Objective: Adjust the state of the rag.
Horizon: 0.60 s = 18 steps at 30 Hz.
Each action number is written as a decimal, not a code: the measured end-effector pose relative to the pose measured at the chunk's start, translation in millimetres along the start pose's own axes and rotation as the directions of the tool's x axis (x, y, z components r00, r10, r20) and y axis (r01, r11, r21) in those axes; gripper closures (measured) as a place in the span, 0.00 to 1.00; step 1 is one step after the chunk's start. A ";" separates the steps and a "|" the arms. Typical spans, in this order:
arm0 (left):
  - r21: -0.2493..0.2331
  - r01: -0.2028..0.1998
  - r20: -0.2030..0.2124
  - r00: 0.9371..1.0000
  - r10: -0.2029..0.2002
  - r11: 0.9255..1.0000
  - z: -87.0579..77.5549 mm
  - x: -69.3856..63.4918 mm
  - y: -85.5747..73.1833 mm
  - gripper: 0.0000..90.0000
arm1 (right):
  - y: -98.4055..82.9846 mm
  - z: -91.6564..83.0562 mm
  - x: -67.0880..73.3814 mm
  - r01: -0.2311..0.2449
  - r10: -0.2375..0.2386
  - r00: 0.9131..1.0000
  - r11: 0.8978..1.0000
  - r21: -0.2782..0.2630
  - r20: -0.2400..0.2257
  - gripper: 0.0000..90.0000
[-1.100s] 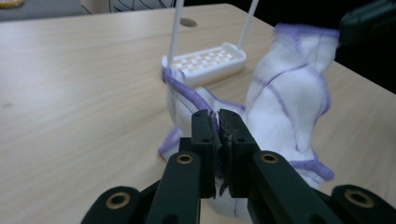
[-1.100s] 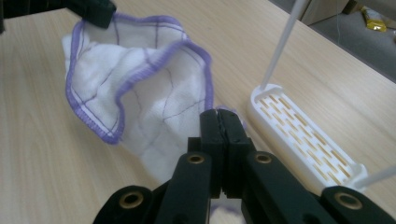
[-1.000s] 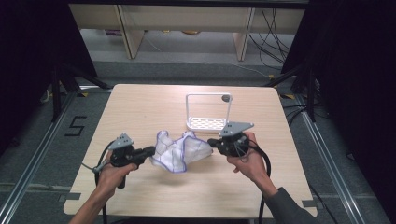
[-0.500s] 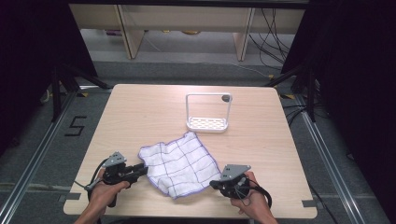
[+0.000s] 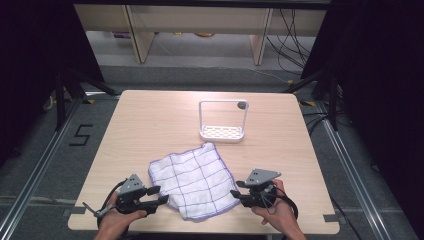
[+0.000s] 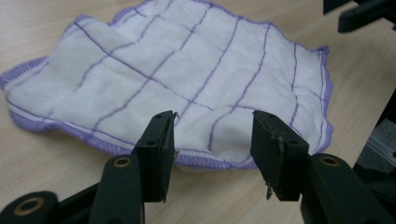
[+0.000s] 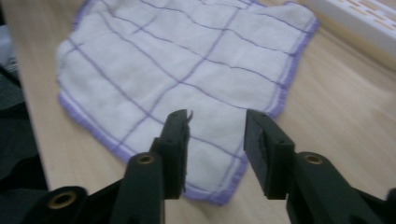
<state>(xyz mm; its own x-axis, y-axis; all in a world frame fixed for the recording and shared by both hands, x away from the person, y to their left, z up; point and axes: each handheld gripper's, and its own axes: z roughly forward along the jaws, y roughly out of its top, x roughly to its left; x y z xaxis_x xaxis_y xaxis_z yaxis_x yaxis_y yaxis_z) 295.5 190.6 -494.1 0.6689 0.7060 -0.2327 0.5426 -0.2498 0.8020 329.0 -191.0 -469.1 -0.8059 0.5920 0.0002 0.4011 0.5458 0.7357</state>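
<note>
Behind the flat cloth [image 5: 196,180], a white rack [image 5: 223,121] stands clear; both tongs just opened, empty.

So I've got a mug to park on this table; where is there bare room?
Bare wood lies along the far edge behind the white rack, down the left side beside the checked cloth, and right of the rack. The near edge is crowded: cloth flanked by the left gripper and right gripper.

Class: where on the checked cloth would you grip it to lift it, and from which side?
Grip the cloth at a near corner, coming in low from the person's side. It lies flat, so only its purple hem offers an edge to pinch.
</note>
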 end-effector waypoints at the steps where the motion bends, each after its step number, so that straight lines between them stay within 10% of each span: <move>1: 0.008 -0.007 -0.015 1.000 0.007 1.000 0.5 -2.0 -1.2 0.53 | -0.1 2.0 -2.7 -0.012 0.012 1.000 1.000 0.001 0.022 0.61; 8: 0.115 -0.008 -0.063 0.998 0.015 0.993 9.7 -4.5 -10.7 0.46 | -8.3 17.9 -2.4 -0.040 0.036 0.998 0.996 0.074 0.054 0.54; 18: 0.110 -0.036 -0.059 0.997 0.043 0.993 25.8 -7.6 -5.7 0.58 | -15.0 24.8 6.5 -0.016 0.008 0.999 0.989 0.147 0.052 0.54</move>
<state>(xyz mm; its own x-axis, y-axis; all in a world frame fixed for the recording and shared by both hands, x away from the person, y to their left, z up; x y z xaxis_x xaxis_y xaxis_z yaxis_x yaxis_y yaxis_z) 300.5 169.6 -511.1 0.6608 0.7322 -0.1652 0.5704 -0.3467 0.7446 328.5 -180.6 -496.9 -0.7790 0.6264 -0.0286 0.4734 0.6174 0.6283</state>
